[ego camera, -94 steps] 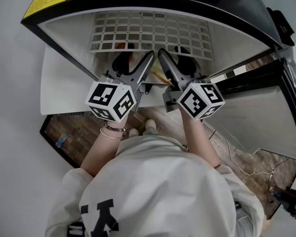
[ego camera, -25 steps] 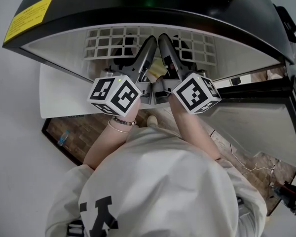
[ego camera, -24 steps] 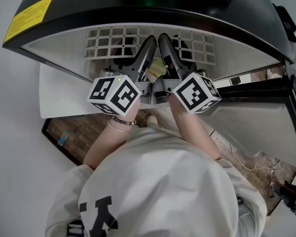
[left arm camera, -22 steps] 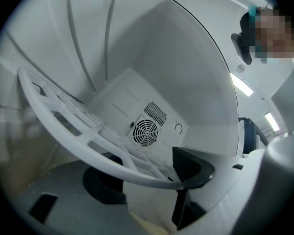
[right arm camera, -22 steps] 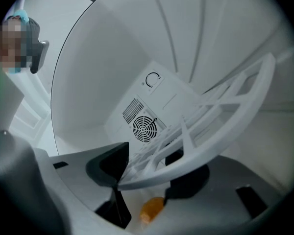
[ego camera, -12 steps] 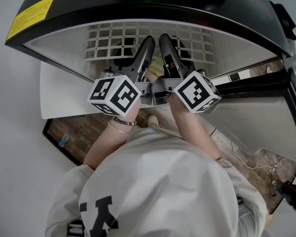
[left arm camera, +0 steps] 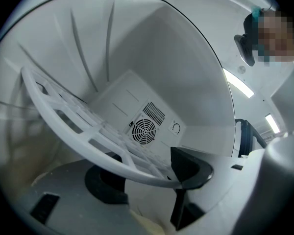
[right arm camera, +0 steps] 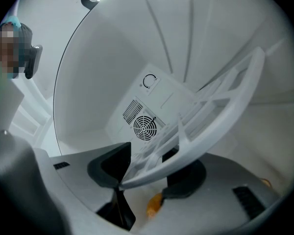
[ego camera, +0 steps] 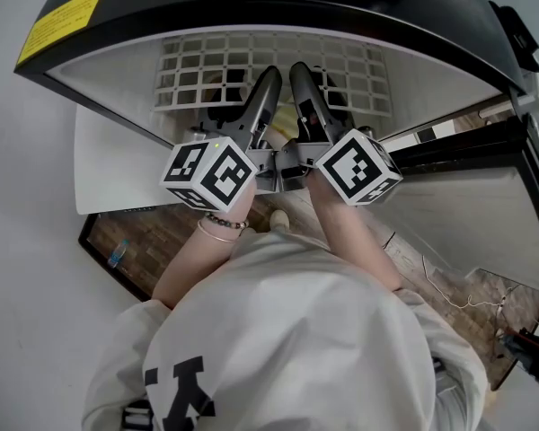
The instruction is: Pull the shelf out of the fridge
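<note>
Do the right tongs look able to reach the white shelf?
Likely yes. Nothing stands in the way: the front rail of the shelf already lies between the right tongs, whose jaws have just been closing on it.

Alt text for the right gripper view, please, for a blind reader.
The right gripper, its jaws having just been closing, clamps the front rail of a white grid shelf inside the fridge; a round fan vent shows on the back wall.
</note>
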